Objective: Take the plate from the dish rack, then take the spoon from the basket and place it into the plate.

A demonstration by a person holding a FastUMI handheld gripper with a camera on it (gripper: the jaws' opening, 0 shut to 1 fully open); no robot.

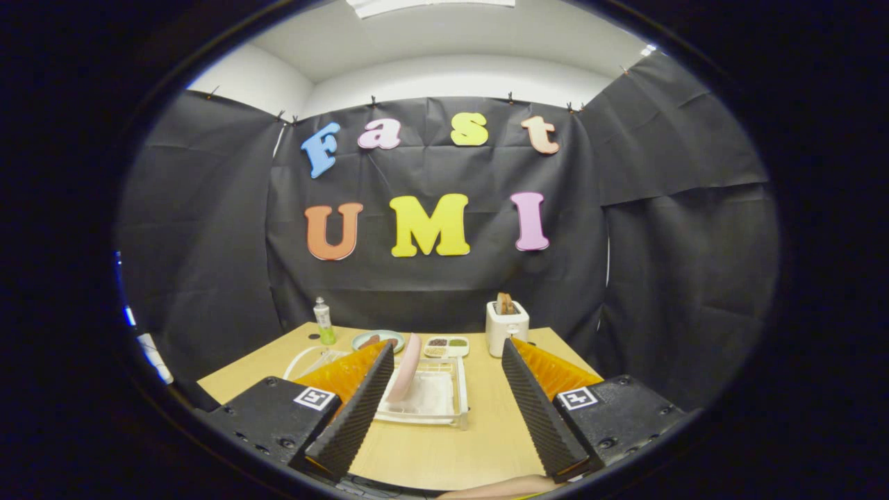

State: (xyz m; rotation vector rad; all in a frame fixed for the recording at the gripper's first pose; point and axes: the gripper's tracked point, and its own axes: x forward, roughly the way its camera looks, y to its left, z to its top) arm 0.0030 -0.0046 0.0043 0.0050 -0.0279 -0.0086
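From the gripper view, my gripper [444,410] hangs above the near edge of the table [479,444] with its fingers spread wide and nothing between them. Ahead, just beside the left finger, the plate [405,368] stands on edge in the rack [434,396], tilted a little, its rim showing above the rack's clear wall. I can't pick out the spoon or the basket with any certainty; a wiry shape sits left of the rack, mostly hidden behind the left finger. Beyond the rack lie a small dish [378,340], a divided tray [446,346], a bottle [323,321] and a toaster [506,326]. I judge the plate stiff, smooth and likely slippery, and breakable if dropped, so I'd take it by the upper rim, one finger on each face, and lift straight up out of the rack before tipping it flat. A pinch too near the edge could let it slide out.
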